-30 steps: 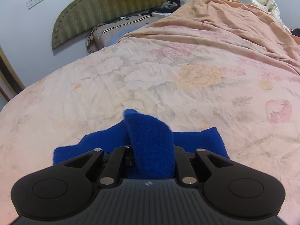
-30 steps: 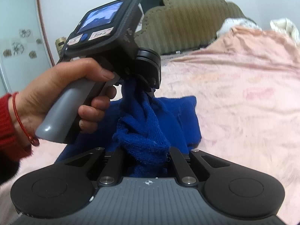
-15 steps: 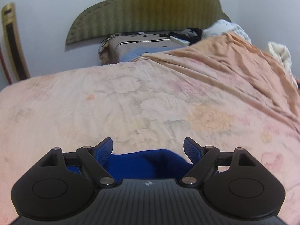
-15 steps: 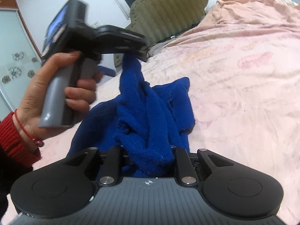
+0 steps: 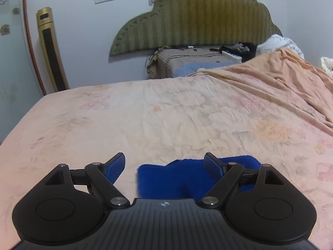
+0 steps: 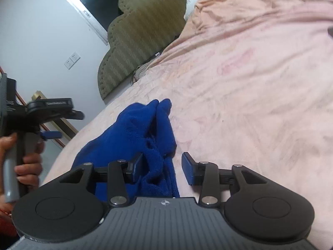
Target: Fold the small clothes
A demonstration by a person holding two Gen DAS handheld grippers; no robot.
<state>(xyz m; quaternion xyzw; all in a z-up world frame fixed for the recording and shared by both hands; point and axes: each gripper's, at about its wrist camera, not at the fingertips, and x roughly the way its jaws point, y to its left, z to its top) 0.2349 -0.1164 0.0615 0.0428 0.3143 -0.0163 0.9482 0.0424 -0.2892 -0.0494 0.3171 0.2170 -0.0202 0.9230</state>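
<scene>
With both grips let go a second ago, my left gripper stands wide and empty while my right gripper is opening around the blue garment, now bunched on the bed; this fold looks laid.

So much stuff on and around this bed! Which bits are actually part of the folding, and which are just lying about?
Part of the job:
- blue knitted garment, lying on the bed sheet
- left gripper, open
- right gripper, jaws opening, garment between them

Just lying about:
- orange blanket
- striped pillow
- green headboard
- gold tower fan
</scene>
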